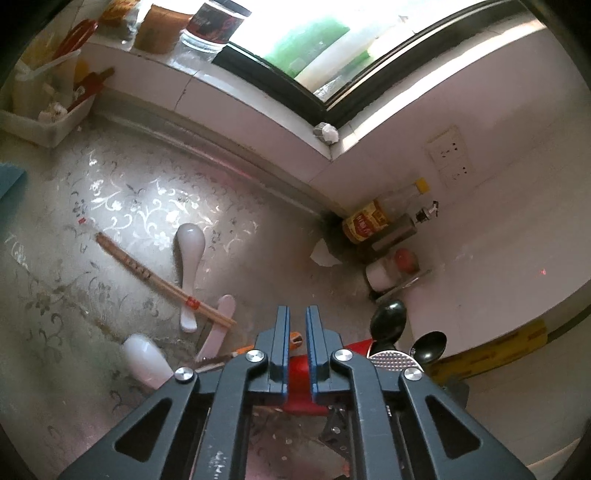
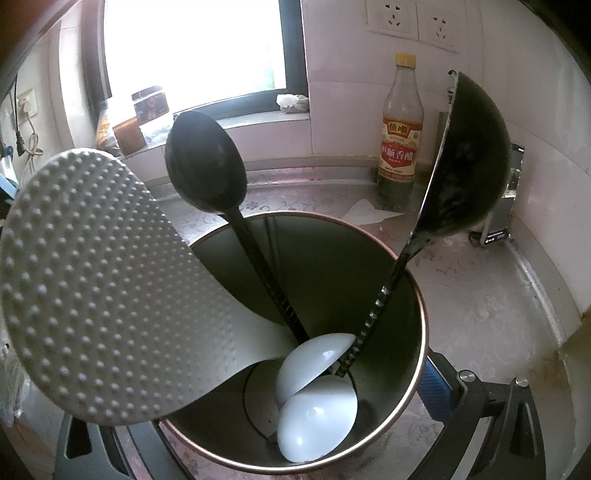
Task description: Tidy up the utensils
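Observation:
In the left wrist view my left gripper [image 1: 297, 314] is nearly shut with a narrow gap and holds nothing, above the red utensil holder [image 1: 301, 369]. On the counter lie two white ceramic spoons [image 1: 190, 258] [image 1: 146, 360], a pair of wooden chopsticks [image 1: 162, 282] and a white spatula [image 1: 219, 325]. In the right wrist view my right gripper's fingers [image 2: 437, 391] span the round holder [image 2: 410, 384]. It contains a dimpled rice paddle [image 2: 96, 280], a black spoon [image 2: 205, 162], a black ladle [image 2: 469, 158] and two white spoons [image 2: 317, 417].
A vinegar bottle [image 2: 400, 129] and other bottles [image 1: 384, 229] stand in the wall corner. A white tray [image 1: 48, 110] of items sits at the far left. Jars [image 1: 214, 26] line the window sill. An orange-handled tool [image 1: 236, 356] lies beside the holder.

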{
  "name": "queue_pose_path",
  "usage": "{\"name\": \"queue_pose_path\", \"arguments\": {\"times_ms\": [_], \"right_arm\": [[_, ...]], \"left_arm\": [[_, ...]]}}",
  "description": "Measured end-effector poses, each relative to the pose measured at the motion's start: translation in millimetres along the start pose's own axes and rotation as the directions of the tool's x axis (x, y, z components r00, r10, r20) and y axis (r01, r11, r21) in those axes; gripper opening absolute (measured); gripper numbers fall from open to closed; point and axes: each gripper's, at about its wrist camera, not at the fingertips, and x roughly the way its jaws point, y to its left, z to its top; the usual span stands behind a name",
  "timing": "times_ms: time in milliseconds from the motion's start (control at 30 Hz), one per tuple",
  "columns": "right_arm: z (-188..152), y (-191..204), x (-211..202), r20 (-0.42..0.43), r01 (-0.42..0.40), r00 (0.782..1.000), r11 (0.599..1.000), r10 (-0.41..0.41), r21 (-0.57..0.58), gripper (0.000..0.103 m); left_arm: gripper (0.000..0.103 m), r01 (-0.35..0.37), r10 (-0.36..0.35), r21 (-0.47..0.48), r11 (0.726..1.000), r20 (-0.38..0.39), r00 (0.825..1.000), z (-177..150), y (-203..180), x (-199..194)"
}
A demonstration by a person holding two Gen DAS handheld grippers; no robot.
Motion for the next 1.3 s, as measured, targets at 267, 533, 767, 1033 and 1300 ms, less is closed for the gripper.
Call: {"name": "queue_pose_path", "arguments": {"times_ms": [267, 533, 767, 1033, 1300], "right_arm": [[-0.9, 1.4, -1.2, 0.000, -0.001, 1.000, 1.000, 0.001, 0.000, 0.103], [-2.1, -0.5, -5.1, 0.006, -0.002, 1.000, 1.000, 0.002, -0.001, 0.103], [-2.9, -0.3, -6.2, 0.007, -0.004, 1.000, 1.000, 0.004, 0.001, 0.103], [-3.2, -0.3, -8.2, 0.006, -0.004, 1.000, 1.000, 0.004, 0.003, 0.103], [-5.0, -1.4, -10.3, 0.007, -0.001, 1.000, 1.000, 0.001, 0.002, 0.103]], "left_arm": [[0.010, -0.083, 0.072, -0.099, 0.992, -0.106, 0.992, -15.4, 29.4, 18.6], [0.010, -0.229, 0.184, -0.188, 0.955, -0.228, 0.956, -44.1, 75.5, 37.0], [0.025, -0.317, 0.253, -0.270, 0.909, -0.247, 0.935, -56.5, 108.7, 25.0], [0.032, -0.231, 0.139, -0.424, 0.876, -0.237, 0.962, -72.8, 143.3, 23.1], [0.033, -0.135, 0.052, -0.540, 0.831, -0.166, 0.985, -66.5, 164.1, 22.5]]}}
